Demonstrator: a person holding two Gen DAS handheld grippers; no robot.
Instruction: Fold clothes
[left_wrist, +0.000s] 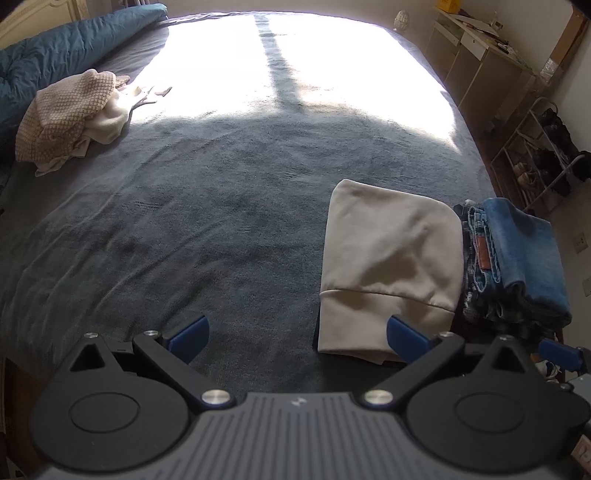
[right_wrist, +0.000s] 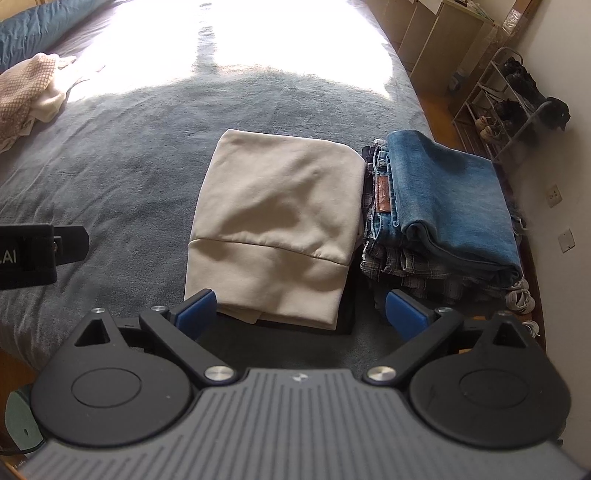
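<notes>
The bed (left_wrist: 221, 229), under a dark grey-blue blanket, fills both views, its far half washed out by sunlight. A teal duvet (left_wrist: 66, 48) lies bunched along the far left edge. At the near right corner sits a stack of folded denim and plaid (right_wrist: 443, 221), blue jeans on top. Touching its left side lies a beige garment (right_wrist: 273, 221), folded into a neat rectangle with a seam across its near third; a dark item shows just beneath its near edge, identity unclear. Well apart, at the far left, a loose heap of knit and cream clothing (left_wrist: 70, 118) lies crumpled and unfolded. The left gripper (left_wrist: 295, 338) hovers over bare blanket near the front edge, jaws spread wide, nothing between them. The right gripper (right_wrist: 301, 310) hangs just short of the beige garment's near edge, jaws likewise apart and empty. Judgement: the beige piece lies as the task wants it, and both claws appear between garments. The heap remains to be folded; dealing with it would call for a long reach across the bed, picking one item free, and spreading it flat on the bare central blanket.
</notes>
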